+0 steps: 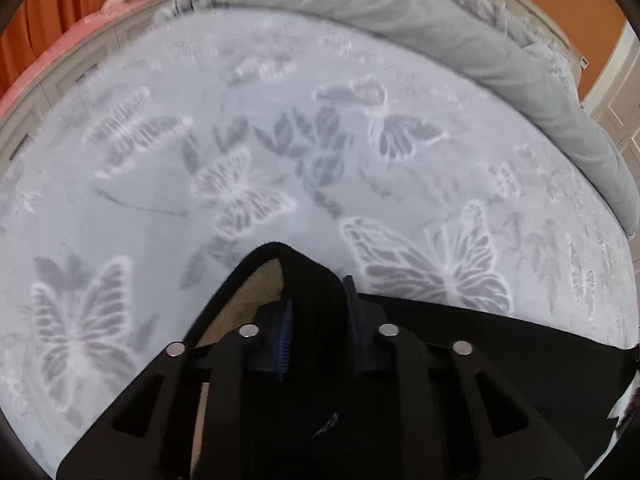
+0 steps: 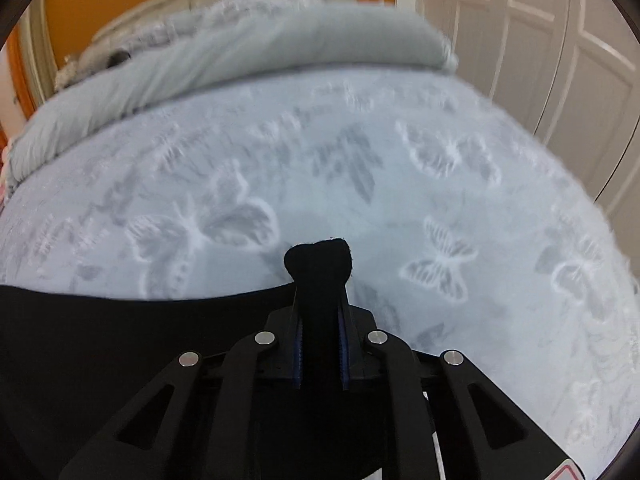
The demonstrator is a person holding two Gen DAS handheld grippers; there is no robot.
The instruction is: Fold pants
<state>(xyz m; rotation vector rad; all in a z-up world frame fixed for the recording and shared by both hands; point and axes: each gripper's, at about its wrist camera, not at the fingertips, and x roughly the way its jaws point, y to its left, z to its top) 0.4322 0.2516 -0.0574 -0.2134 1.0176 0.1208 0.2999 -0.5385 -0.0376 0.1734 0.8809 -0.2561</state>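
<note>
The black pants (image 1: 460,332) hang in the air over the bed (image 1: 280,120), stretched between the two hands. The left hand-held gripper (image 1: 318,308) is pinching one corner of the pants, and a bit of tan lining shows beside it. The right hand-held gripper (image 2: 320,320) is pinching the other corner, with a small bunch of black cloth poking out past its fingers (image 2: 297,354).

It looks like the pants are being carried to the bed to be laid down. To do this well, keep both grips tight and keep the hands level, so the top edge stays straight. Pull the hands apart a little so the cloth has no sag. Lower it slowly onto the butterfly blanket (image 2: 400,200), away from the rolled gray quilt (image 2: 248,52), so it lies flat.
</note>
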